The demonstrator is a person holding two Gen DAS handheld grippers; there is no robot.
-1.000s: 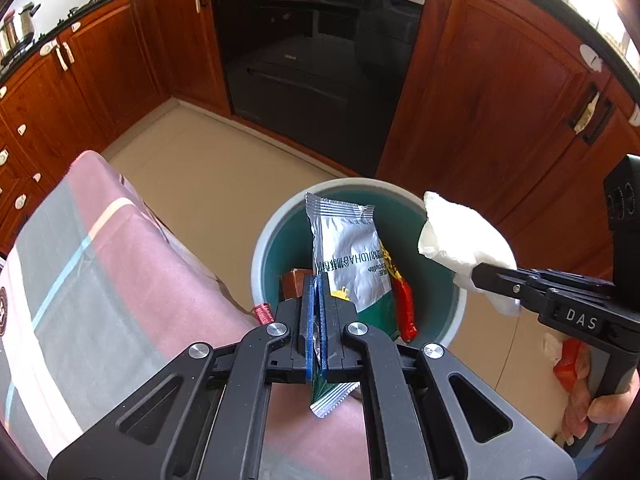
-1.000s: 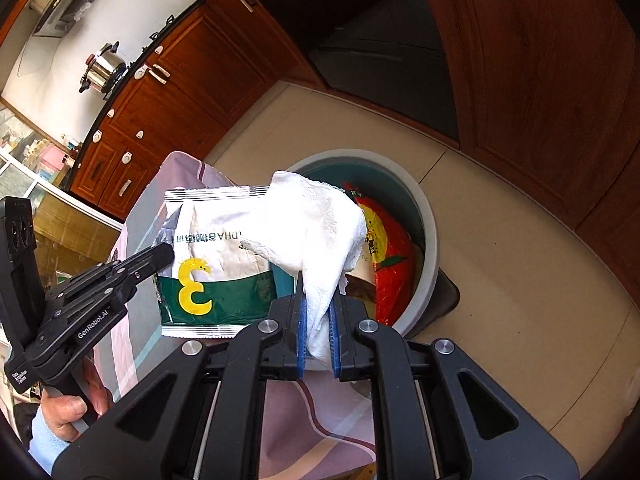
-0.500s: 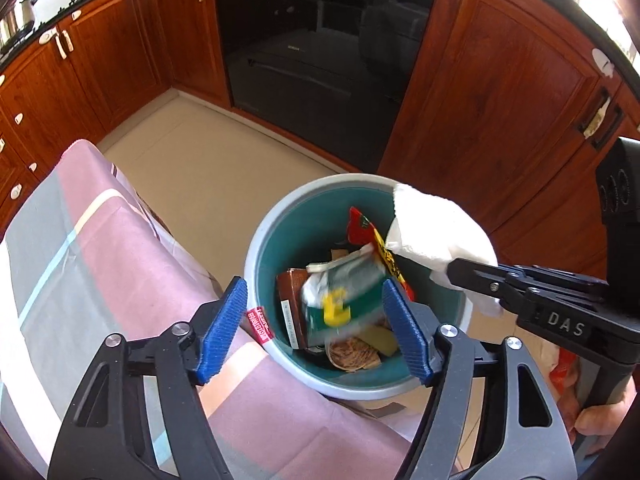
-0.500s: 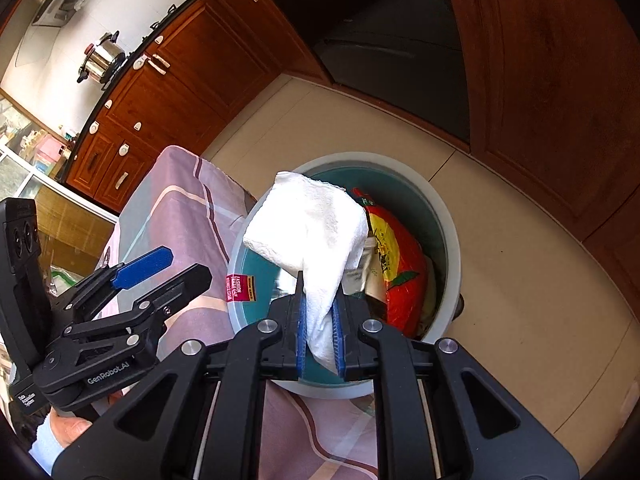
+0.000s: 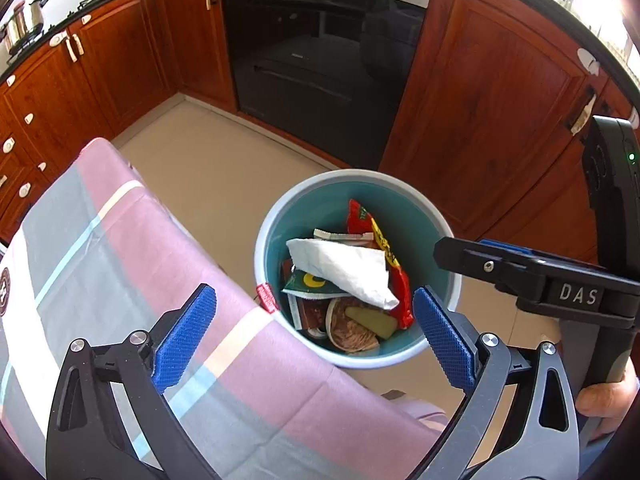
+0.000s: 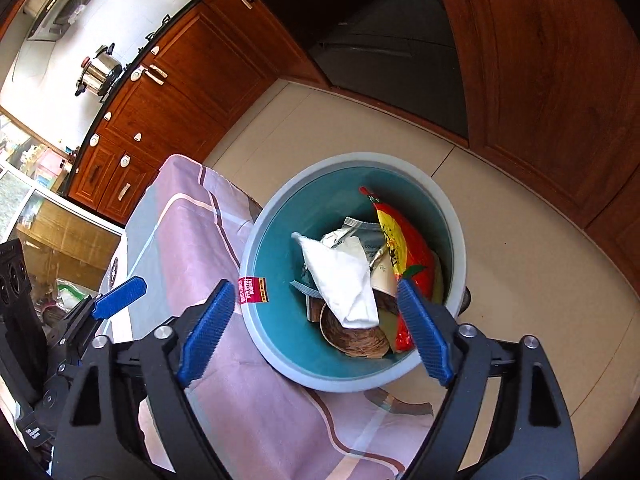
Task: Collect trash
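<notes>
Tools [image 5: 314,330] [image 6: 316,330] just spread wide, empty; napkin [image 6: 342,280] inside bin rim [image 6: 256,220].

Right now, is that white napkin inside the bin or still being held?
Inside. The white napkin lies on top of the wrappers in the bin, and both tools stand open with nothing between their pads.

Bin [image 5: 280,216]: teal inside, pale grey rim, red label [image 5: 266,297]. Tissue [image 5: 344,266]: white. Wrapper [image 6: 404,248]: red and yellow. Packet [image 5: 308,282]: apparently green. Tablecloth [image 5: 120,248]: pink-grey blocks, pale stripes. Cabinets [image 5: 480,92]: reddish-brown wood. Gripper pads [image 5: 184,338]: blue.
</notes>
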